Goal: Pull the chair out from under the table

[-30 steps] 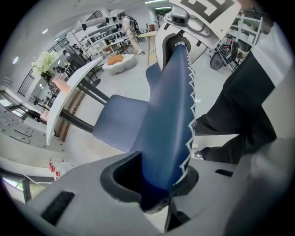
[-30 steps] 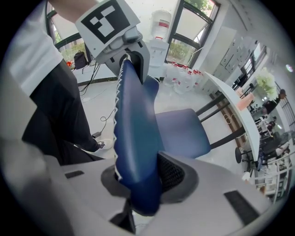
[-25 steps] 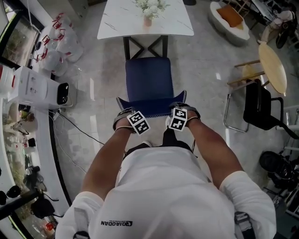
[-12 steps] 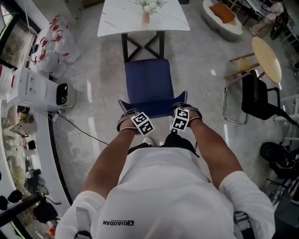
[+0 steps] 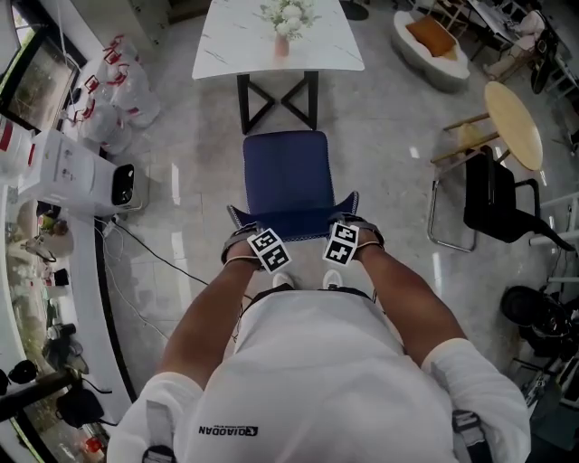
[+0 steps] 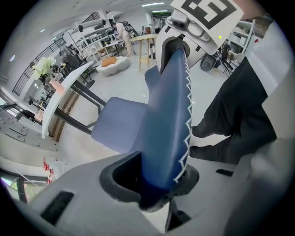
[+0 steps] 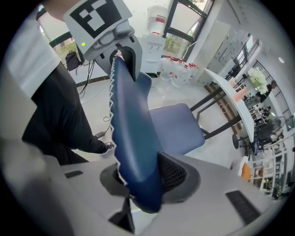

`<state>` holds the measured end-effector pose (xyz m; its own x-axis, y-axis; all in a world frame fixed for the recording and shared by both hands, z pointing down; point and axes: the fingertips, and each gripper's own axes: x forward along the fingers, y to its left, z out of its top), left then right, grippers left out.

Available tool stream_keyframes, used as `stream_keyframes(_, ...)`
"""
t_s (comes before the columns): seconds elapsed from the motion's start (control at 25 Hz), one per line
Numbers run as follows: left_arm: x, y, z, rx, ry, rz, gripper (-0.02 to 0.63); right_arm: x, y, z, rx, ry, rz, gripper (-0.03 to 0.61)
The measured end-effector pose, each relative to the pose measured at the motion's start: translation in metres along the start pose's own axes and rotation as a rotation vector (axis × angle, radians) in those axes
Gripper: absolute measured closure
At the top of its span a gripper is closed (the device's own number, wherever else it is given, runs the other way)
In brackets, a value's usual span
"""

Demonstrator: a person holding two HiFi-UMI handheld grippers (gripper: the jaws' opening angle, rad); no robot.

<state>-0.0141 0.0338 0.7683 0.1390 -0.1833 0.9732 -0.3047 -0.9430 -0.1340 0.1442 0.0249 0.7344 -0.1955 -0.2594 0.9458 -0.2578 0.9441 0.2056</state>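
- Nearest the camera, the person's forearms reach forward and down, one hand at each end of the backrest [image 5: 291,217], neither hand nearer to it than the other
- The left gripper [image 6: 154,177] has its jaws closed on the left end of that backrest, with blue padding filling the space between them and white zigzag stitching running up from the grip
- The right gripper [image 7: 143,177] has its jaws opening with the right end of the same backrest between them, the ribbed pad touching the upholstery
- The top edge of the backrest runs left to right from one set of jaws to the other, and both grippers point steeply down onto it, so the way off looks to be straight up
- Beyond the jaws the chair [image 5: 285,176] stretches directly away from the person, its seat front facing the surface [image 5: 235,45]
- The seat's far edge stands clear of that white surface, with pale floor [image 5: 380,154] and a black cross-braced leg [image 5: 278,95] showing in the gap and a vase of flowers [image 5: 283,27] on top; the pull-out looks all but done
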Motion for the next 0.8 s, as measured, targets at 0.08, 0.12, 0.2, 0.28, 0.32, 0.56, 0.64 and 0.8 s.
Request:
stream_keyframes(0.08, -0.001, -0.002, 0.002, 0.003, 0.004, -0.004, 0.488, -0.002, 0.001, -0.002, 0.006, -0.002, 0.004, 0.457)
stream_keyframes(0.12, -0.001, -0.002, 0.002, 0.004, 0.006, -0.007, 0.488, -0.002, 0.001, -0.002, 0.006, -0.004, 0.007, 0.457)
stream_keyframes(0.2, -0.003, -0.003, 0.002, 0.002, 0.012, -0.013, 0.489, -0.004, 0.001, -0.002, 0.005, -0.006, 0.016, 0.457)
stream_keyframes(0.28, -0.006, -0.004, 0.002, -0.001, 0.016, -0.019, 0.489, -0.006, 0.002, -0.002, 0.002, -0.006, 0.026, 0.457)
stream_keyframes(0.32, -0.007, -0.005, 0.003, -0.003, 0.017, -0.021, 0.489, -0.008, 0.002, -0.002, 0.0, -0.006, 0.033, 0.457)
stream_keyframes(0.56, -0.016, -0.006, 0.009, -0.019, 0.015, -0.04, 0.495, -0.016, -0.001, -0.003, -0.015, -0.015, 0.065, 0.459)
stream_keyframes(0.64, -0.02, -0.006, 0.01, -0.025, 0.014, -0.05, 0.497, -0.02, -0.002, -0.002, -0.02, -0.02, 0.071, 0.459)
stream_keyframes(0.8, -0.024, -0.013, 0.01, -0.018, 0.026, -0.091, 0.495, -0.024, 0.001, -0.003, -0.028, -0.02, 0.098, 0.459)
